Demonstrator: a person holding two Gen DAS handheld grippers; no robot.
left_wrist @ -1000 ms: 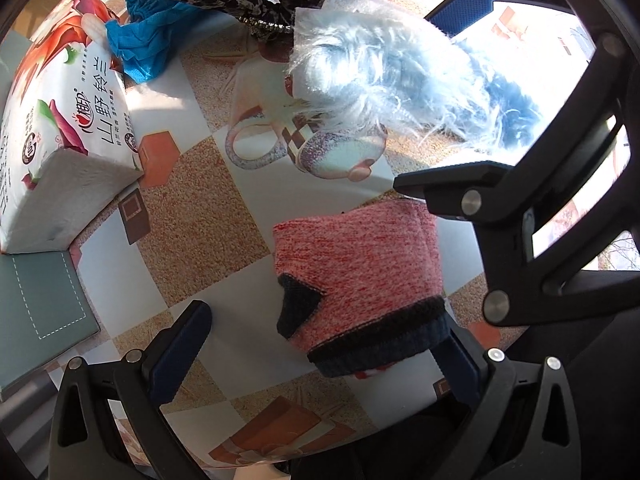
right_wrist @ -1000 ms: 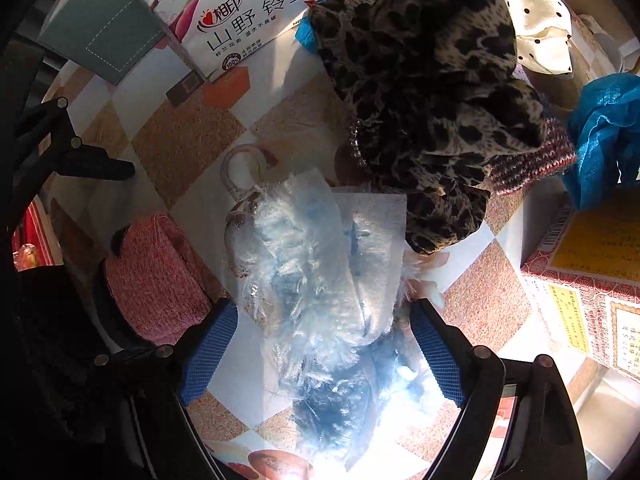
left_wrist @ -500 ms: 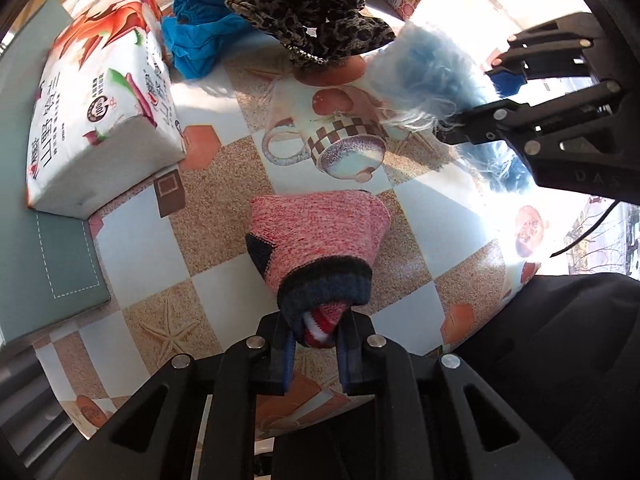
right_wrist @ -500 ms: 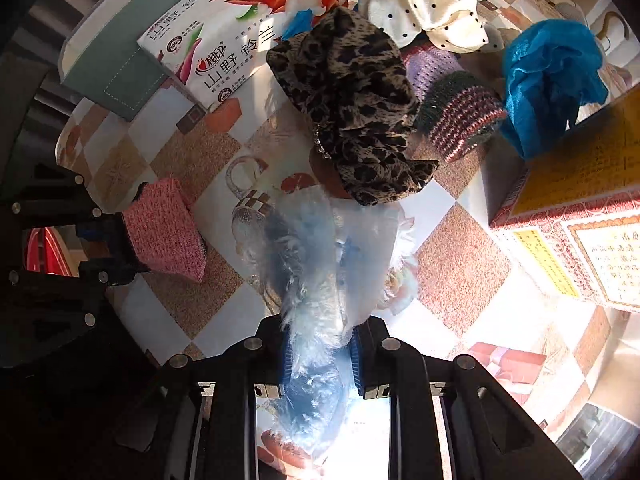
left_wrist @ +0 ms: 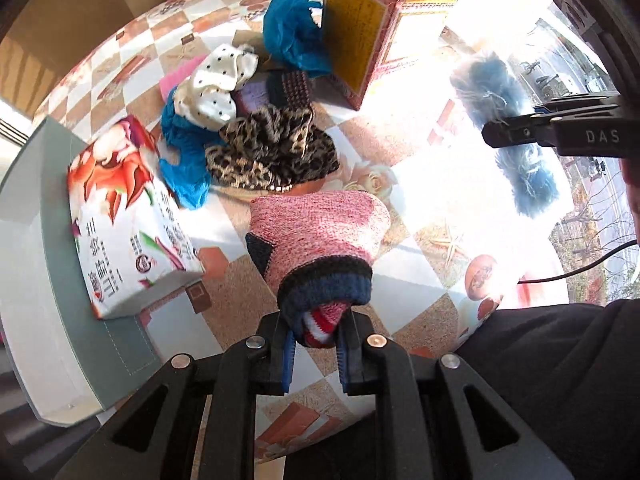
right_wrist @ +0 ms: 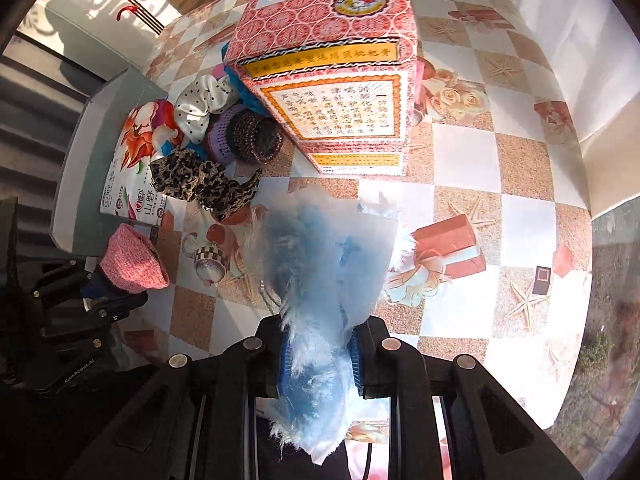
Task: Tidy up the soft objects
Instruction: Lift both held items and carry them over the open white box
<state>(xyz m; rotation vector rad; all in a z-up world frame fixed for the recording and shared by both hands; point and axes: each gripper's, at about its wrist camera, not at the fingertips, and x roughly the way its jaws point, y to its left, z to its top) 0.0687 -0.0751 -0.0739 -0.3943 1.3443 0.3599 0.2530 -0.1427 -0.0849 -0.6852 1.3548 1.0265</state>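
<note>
While both pieces hang clear of the checkered tablecloth (left_wrist: 420, 292), the left gripper (left_wrist: 316, 344) pinches the pink knit sock (left_wrist: 320, 224) by its dark cuff, likely so the body dangles free ahead of its fingers. Beyond it lies the pile of leopard fabric (left_wrist: 272, 152). To the right, the right gripper (right_wrist: 318, 356) is clamped on the bagged blue fluffy item (right_wrist: 320, 264), which droops both ways.

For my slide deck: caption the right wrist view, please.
Right gripper shut on a fluffy blue item above the checkered tablecloth, near a red box.
</note>
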